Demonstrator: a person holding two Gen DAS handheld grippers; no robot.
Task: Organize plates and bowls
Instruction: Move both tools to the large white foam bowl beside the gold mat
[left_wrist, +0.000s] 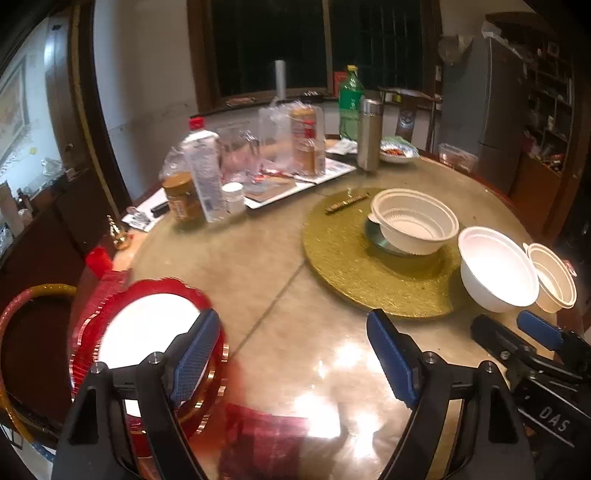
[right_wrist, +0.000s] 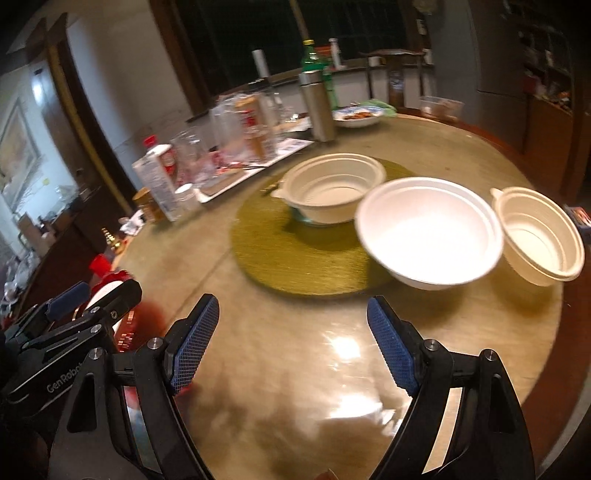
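Both claws hang over a round desk (left_wrist: 258, 266), jaws apart and holding nothing: left claw (left_wrist: 293, 354), right claw (right_wrist: 291, 339). A red-rimmed plate (left_wrist: 147, 325) lies under the left claw's left finger. One bowl (right_wrist: 332, 188) sits on a gold mat (right_wrist: 280, 251); two more bowls (right_wrist: 430, 230) (right_wrist: 539, 236) stand beside it.

Your left gripper's blue-padded finger (left_wrist: 195, 360) covers the right part of the red-rimmed white plate (left_wrist: 147, 325), whose near edge smears into red blur at the bottom of your left wrist view. In your right wrist view, the smooth white foam bowl (right_wrist: 430, 230) is motion-blurred at its rim and hides part of the round gold woven mat (right_wrist: 288, 247). The cluttered bottles and clear bags (right_wrist: 229, 133) behind are too soft to read
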